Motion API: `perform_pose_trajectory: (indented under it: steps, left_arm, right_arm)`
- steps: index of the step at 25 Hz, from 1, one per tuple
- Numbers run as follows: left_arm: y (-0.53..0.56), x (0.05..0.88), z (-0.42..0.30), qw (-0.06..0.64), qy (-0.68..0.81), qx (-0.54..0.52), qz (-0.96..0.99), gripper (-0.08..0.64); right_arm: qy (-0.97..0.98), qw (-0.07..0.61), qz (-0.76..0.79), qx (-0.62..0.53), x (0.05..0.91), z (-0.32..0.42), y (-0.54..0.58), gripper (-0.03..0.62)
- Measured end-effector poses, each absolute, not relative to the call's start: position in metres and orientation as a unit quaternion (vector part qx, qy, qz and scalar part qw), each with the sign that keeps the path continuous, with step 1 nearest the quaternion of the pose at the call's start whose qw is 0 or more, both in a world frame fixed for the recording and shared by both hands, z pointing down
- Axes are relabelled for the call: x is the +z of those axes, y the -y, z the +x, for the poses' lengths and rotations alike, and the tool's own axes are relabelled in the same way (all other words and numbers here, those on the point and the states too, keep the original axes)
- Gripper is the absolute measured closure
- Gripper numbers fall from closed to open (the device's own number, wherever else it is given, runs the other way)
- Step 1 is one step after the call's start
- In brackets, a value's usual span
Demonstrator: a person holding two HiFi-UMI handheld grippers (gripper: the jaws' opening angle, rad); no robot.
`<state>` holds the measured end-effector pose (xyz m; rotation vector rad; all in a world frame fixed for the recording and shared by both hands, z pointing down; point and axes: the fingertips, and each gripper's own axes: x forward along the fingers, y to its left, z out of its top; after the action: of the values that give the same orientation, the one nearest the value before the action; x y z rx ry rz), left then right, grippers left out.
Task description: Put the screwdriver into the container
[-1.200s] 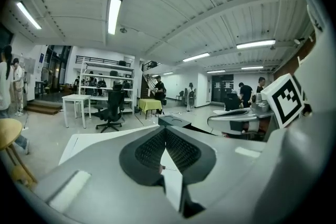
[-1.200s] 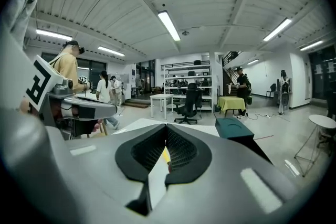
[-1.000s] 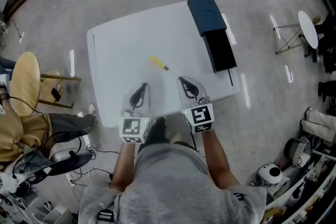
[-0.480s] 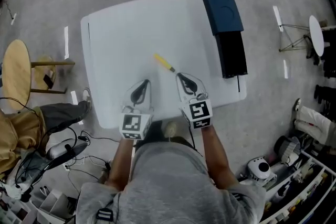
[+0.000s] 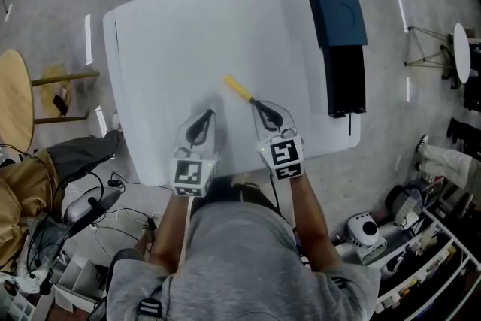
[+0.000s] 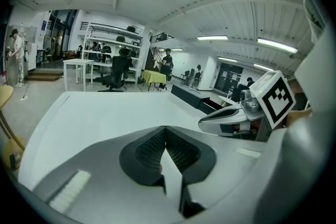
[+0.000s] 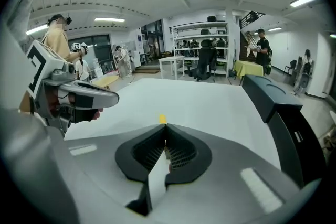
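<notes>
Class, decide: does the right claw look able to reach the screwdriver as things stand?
Probably yes. The screwdriver lies on the table just ahead of the right claw, with nothing between them. The claw's jaws are together, though, so they would need to open first.

From above: a yellow-handled screwdriver (image 5: 240, 89) lies on a white table (image 5: 173, 41), its tip just beside the right gripper (image 5: 258, 105). The left gripper (image 5: 207, 116) is alongside. A dark container (image 5: 336, 7) sits at the table's right edge.

The screwdriver (image 5: 241, 90) has a yellow handle, the container (image 5: 336, 7) is dark navy and black, the table (image 5: 188, 41) white.
</notes>
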<state>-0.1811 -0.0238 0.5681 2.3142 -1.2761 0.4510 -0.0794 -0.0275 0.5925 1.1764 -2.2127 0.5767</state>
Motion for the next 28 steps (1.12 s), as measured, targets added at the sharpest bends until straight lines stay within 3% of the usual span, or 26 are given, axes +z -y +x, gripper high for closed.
perform_pose_trajectory:
  steps: [7, 18, 28]
  left_arm:
    - [0.025, 0.577, -0.178, 0.240, 0.454, 0.168, 0.841, 0.548]
    - [0.035, 0.587, -0.197, 0.253, 0.453, 0.169, 0.838, 0.548]
    - [0.042, 0.593, -0.207, 0.258, 0.459, 0.172, 0.833, 0.548]
  right_arm:
    - [0.822, 0.329, 0.410, 0.220, 0.606, -0.085, 0.029, 0.588]
    - [0.797, 0.427, 0.357, 0.234, 0.637, -0.096, 0.033, 0.505]
    - [0.779, 0.473, 0.330, 0.248, 0.658, -0.101, 0.033, 0.488]
